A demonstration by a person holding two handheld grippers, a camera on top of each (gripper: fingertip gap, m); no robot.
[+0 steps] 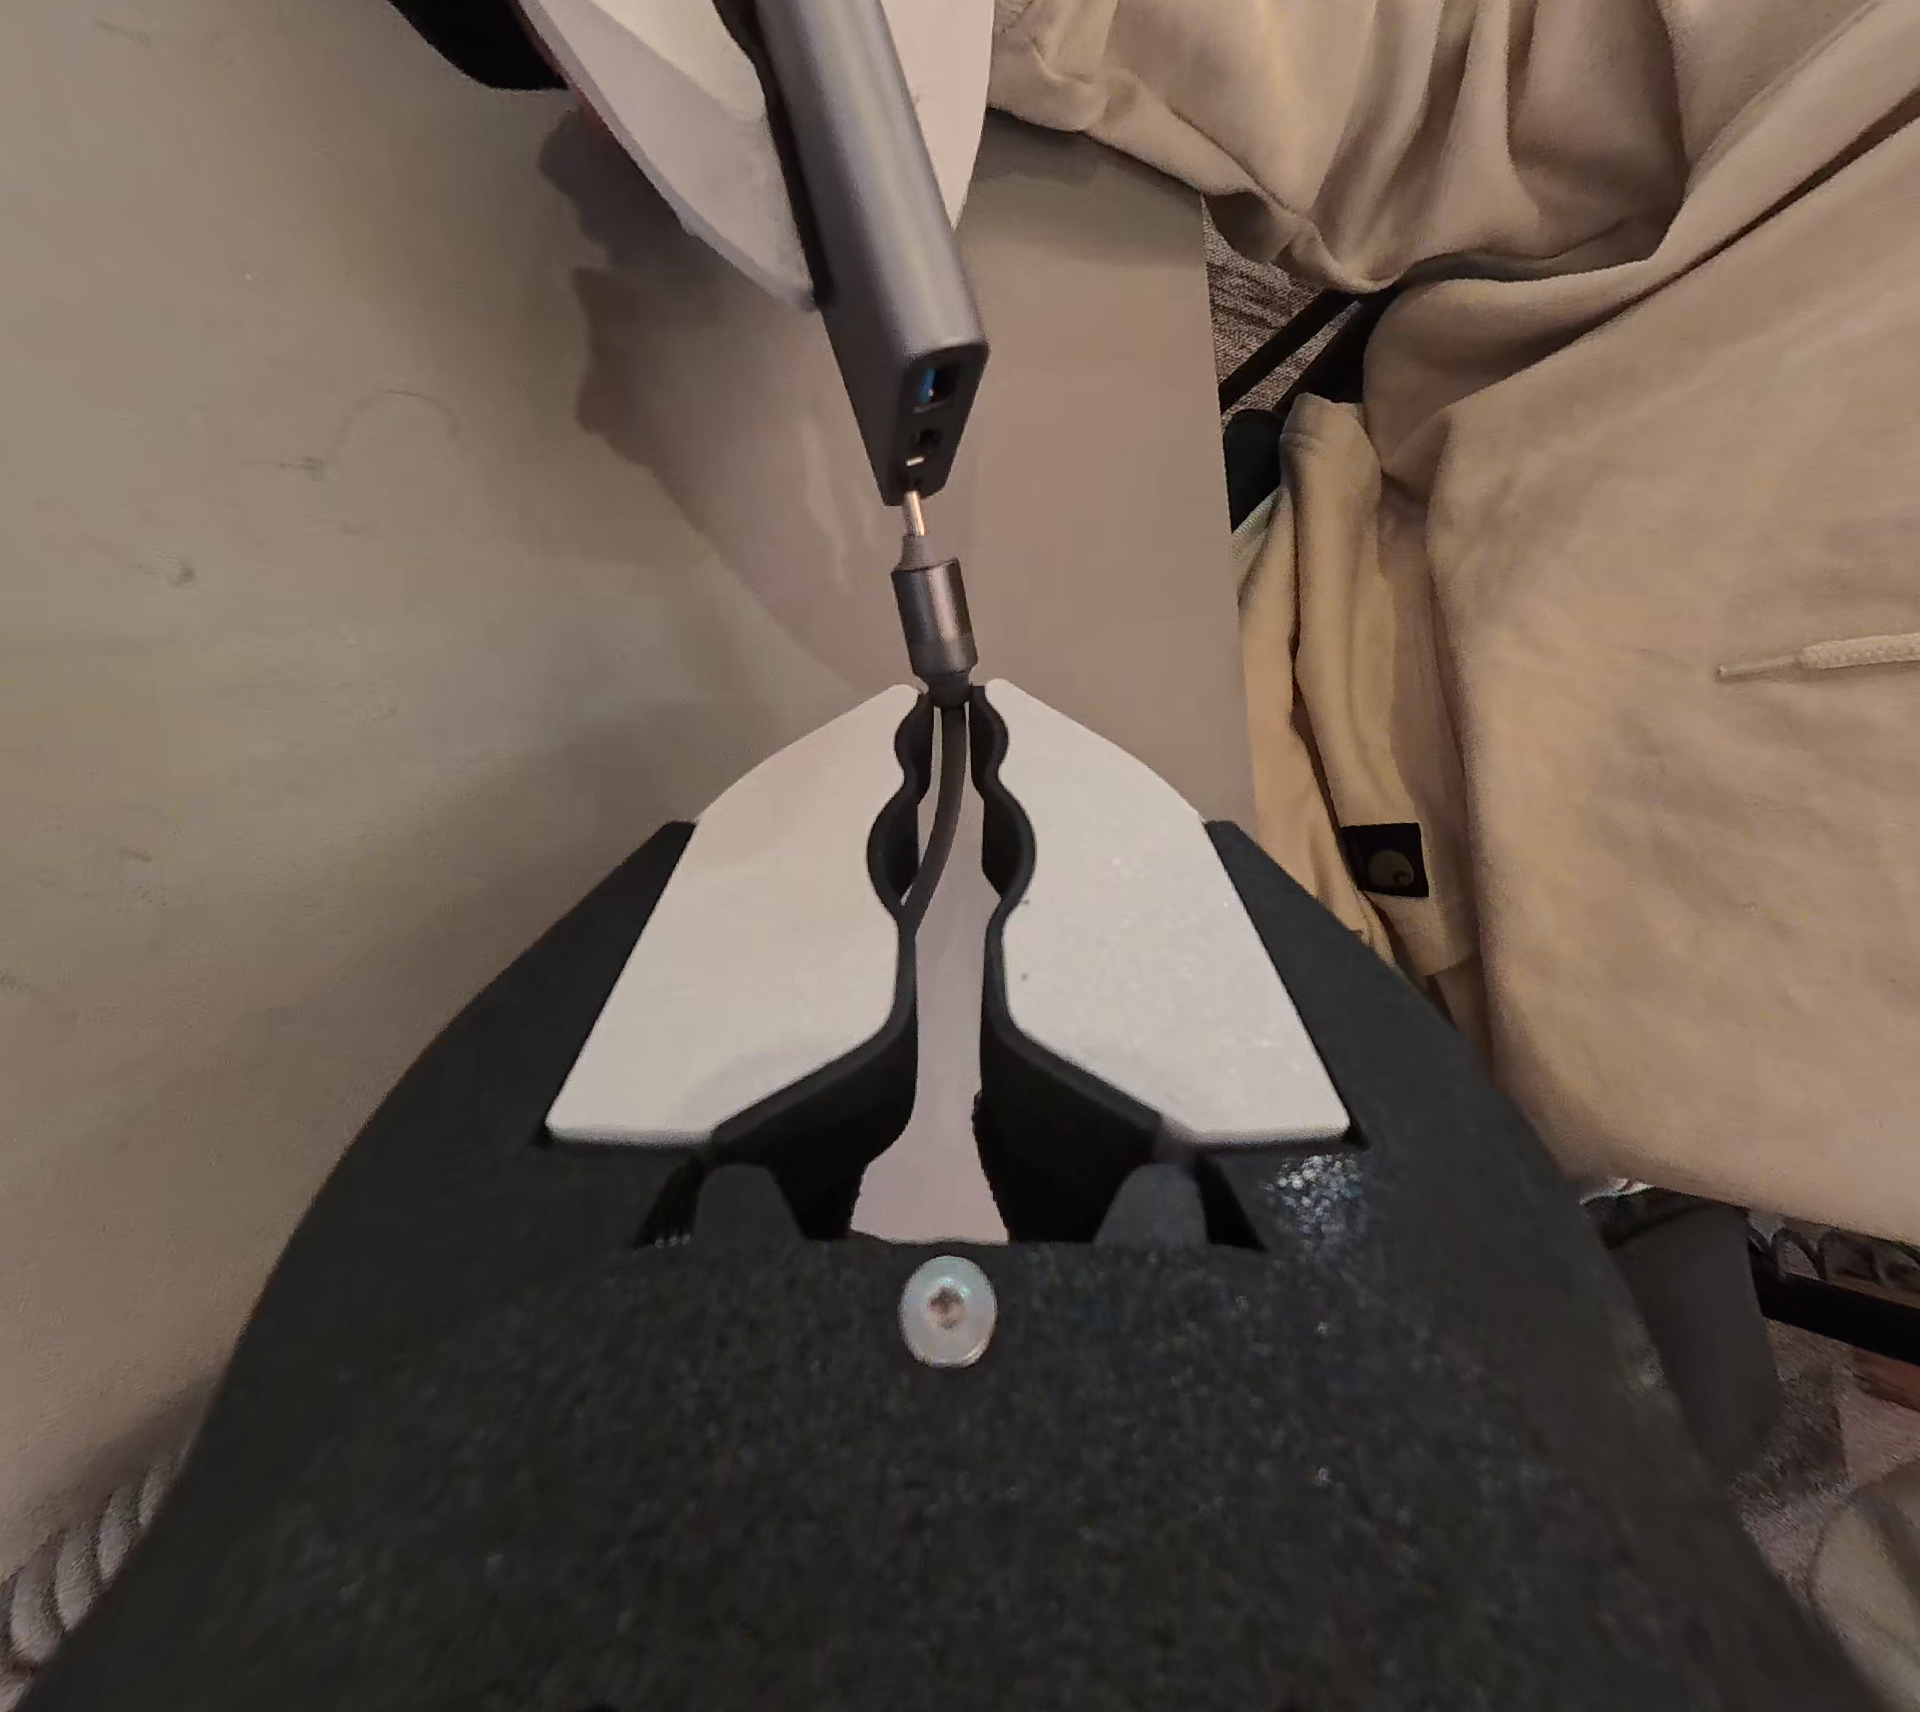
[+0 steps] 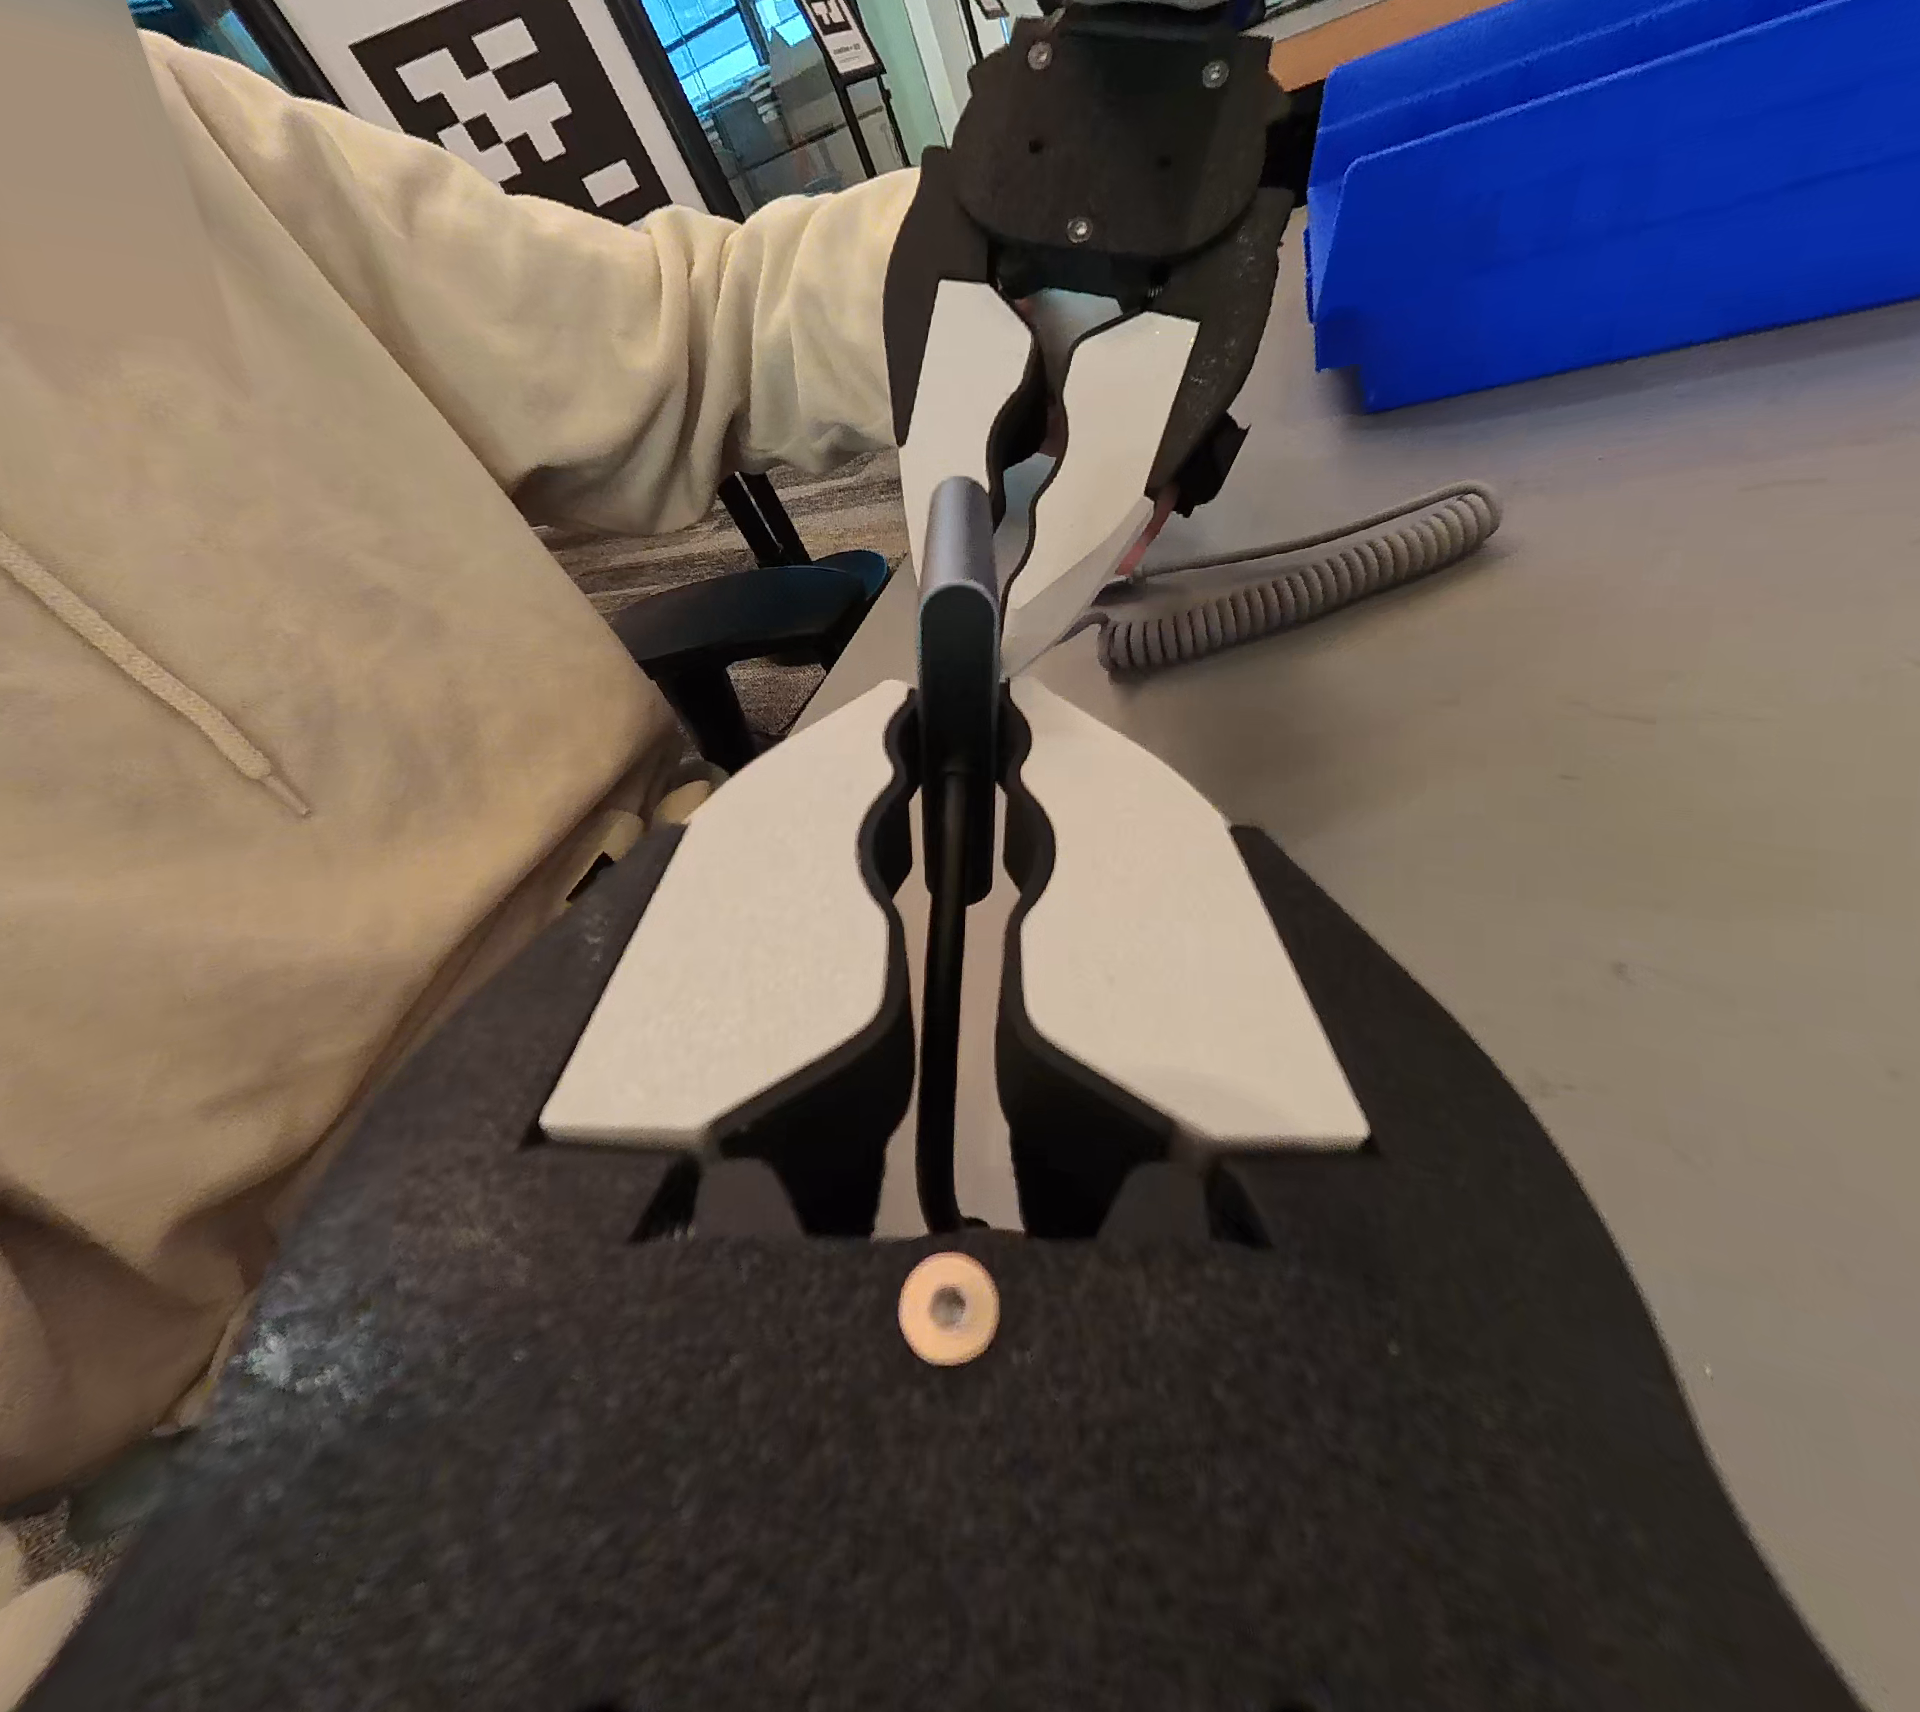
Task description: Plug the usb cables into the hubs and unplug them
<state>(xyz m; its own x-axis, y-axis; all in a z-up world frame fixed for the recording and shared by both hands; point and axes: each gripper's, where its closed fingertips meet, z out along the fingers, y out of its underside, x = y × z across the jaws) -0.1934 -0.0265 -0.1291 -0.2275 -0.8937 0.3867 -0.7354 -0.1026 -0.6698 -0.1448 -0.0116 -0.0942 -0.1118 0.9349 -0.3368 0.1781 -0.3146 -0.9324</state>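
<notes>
Pinching the cable (image 1: 928, 815) just behind its plug (image 1: 932, 618), my left gripper (image 1: 948, 694) holds the plug's tip at the hub (image 1: 852, 187) end port. Beyond, my right gripper (image 2: 951, 701) is clamped on the hub's body.

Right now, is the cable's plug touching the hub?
Touching. The left wrist view shows the plug's metal tip meeting a port on the hub's end face, with no gap.

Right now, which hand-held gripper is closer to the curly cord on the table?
Left. The left hand-held gripper hangs right beside the curly cord, with its fingertips almost at the cord's near end. The right hand-held gripper sits farther back, holding the hub.
</notes>
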